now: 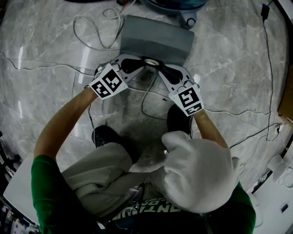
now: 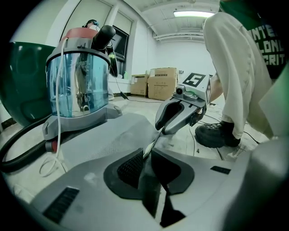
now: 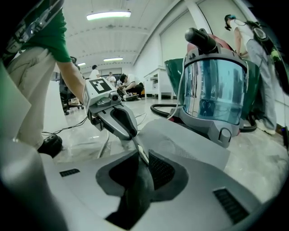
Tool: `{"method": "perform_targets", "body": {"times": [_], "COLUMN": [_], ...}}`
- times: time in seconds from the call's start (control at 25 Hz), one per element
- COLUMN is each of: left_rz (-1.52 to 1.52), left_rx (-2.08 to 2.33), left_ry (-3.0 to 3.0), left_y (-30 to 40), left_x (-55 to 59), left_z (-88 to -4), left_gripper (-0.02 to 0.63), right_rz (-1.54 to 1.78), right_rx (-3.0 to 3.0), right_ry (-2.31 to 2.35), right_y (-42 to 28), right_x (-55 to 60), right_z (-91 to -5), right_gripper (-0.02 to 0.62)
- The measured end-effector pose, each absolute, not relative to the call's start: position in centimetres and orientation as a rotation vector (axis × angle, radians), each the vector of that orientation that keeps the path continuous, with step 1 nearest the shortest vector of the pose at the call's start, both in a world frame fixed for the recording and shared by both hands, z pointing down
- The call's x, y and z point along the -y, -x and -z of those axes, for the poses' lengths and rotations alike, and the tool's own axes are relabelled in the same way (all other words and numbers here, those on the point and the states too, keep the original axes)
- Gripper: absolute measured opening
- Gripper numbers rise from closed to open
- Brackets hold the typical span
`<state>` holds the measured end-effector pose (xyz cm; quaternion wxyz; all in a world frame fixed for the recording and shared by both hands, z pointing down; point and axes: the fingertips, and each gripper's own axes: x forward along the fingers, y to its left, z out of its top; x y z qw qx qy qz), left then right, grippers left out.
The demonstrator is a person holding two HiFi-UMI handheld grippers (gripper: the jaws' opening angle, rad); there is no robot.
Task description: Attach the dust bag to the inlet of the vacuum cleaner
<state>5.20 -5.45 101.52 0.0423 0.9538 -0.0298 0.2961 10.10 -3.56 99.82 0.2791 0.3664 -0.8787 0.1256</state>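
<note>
Both tongs are clenched on the dust bag. The left gripper (image 1: 138,64) and the right gripper (image 1: 163,69) face each other and pinch opposite sides of its stiff collar (image 1: 150,61). Each gripper's own view shows the thin collar edge caught between the closed jaws, the left gripper (image 2: 146,158) on one side and the right gripper (image 3: 143,158) on the other.

The pale marble floor (image 1: 46,50) fills the scene, with loose cables (image 1: 94,32) lying on it. The vacuum cleaner (image 2: 79,85) stands on the floor just beyond the far end of the bag. It has a clear blue canister, a red top and a black hose (image 2: 18,144) running off its base. In the head view only its lower edge (image 1: 181,9) shows, at the top of the frame.

The grey dust bag (image 1: 155,41) stretches away from the person towards the machine, with the collar at the near end. The collar has a round opening at its middle.

The step in hand looks like gripping and orienting the bag. It is held but not yet at the machine, so the attaching has not begun. I cannot make out the inlet in any view.

The next move probably calls for lifting the collar with both grips kept firm. The person would turn the round opening towards the inlet and press it on squarely. An uneven push could bend the thin collar.
</note>
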Motion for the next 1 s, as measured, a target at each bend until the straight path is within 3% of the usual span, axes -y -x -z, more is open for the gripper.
{"method": "perform_targets", "body": {"times": [1.0], "left_rz": [-0.885], "left_rx": [0.076], "left_ry": [-2.889], "left_y": [-7.4], "left_x": [9.1], "left_z": [-100.9], "left_gripper": [0.032], "right_rz": [-0.521], "right_rx": [2.418], "right_ry": [-1.024], "right_y": [-12.6], "right_x": [7.2], "right_z": [-100.4], "right_gripper": [0.028]}}
